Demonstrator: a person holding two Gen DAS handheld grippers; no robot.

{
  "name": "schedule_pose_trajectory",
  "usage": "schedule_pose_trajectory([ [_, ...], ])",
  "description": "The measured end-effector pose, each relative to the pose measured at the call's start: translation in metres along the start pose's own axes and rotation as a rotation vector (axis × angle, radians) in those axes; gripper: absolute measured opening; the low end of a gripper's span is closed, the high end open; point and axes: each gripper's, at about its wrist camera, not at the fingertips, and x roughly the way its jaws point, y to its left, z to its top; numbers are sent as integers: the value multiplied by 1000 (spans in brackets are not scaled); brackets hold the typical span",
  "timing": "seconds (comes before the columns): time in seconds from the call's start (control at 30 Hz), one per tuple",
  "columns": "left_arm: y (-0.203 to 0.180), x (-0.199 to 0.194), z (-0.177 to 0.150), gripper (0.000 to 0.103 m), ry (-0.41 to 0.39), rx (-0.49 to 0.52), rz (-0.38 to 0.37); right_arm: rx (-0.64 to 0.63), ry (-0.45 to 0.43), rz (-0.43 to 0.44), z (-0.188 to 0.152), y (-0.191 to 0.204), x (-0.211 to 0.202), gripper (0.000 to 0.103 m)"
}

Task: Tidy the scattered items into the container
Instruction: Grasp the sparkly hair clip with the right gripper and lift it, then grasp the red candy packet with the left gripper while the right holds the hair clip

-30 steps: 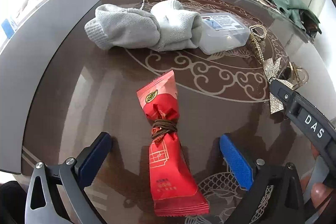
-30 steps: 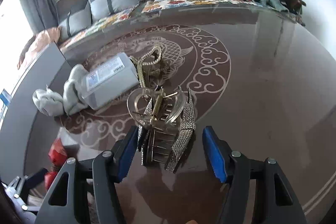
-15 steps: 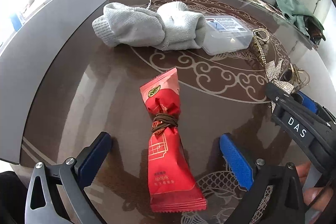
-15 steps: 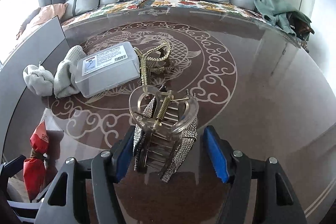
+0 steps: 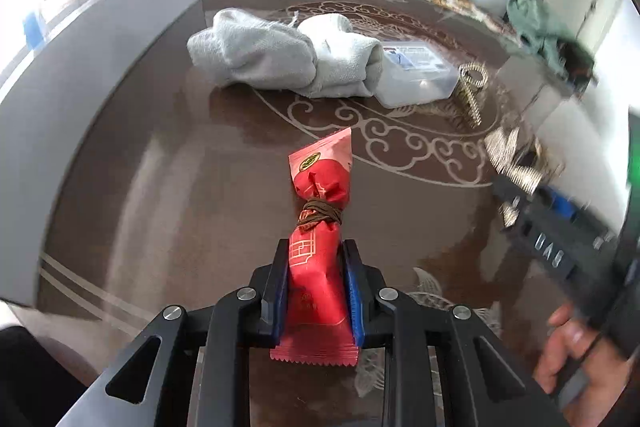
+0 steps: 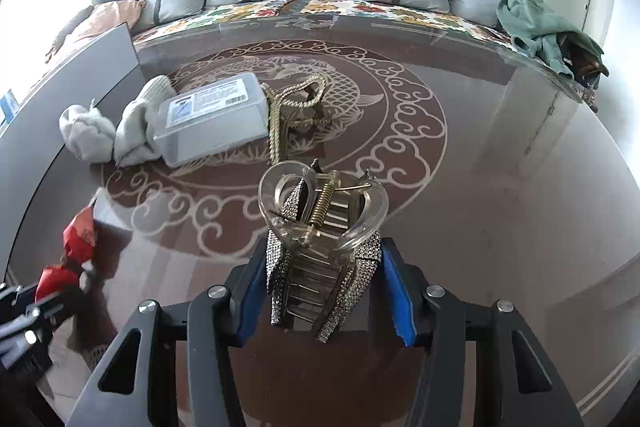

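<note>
In the left wrist view, the left gripper (image 5: 315, 291) has its blue pads pressed on both sides of the red snack packet (image 5: 319, 247), holding its near half. The packet points toward 12 o'clock over the dark glossy table (image 5: 160, 187). It is a crinkly foil wrapper with a saw-tooth seam, and a brown cord is tied around its waist. I think the grip should be gentle, because the filling may crush and the smooth foil may slide; the packet should be lifted straight up before it is carried. At 12 o'clock lie soft grey knitted socks (image 5: 280, 61), with a clear plastic box (image 5: 416, 73) just beside them at 1 o'clock. At 9 o'clock stands a flat grey wall (image 5: 80, 59), probably the container.

In the right wrist view, the right gripper (image 6: 322, 291) is closed on a hair claw clip (image 6: 322, 239). The clip is of hard transparent plastic, with a metal spring and rhinestone strips. Its rounded shape may twist out, so the pressure should be even. A golden rope-like piece (image 6: 292, 103) lies at 12 o'clock, touching the box.
</note>
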Motion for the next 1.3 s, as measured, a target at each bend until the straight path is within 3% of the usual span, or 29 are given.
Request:
schedule_pose_trajectory([
  [0.47,-16,-11,-21,24,12,40,-47,47,-3,232,-63,-9,-52,52],
  [1.3,-9,-28,-33,24,-18,35,-78,-40,-63,195,-72,21,-87,52],
])
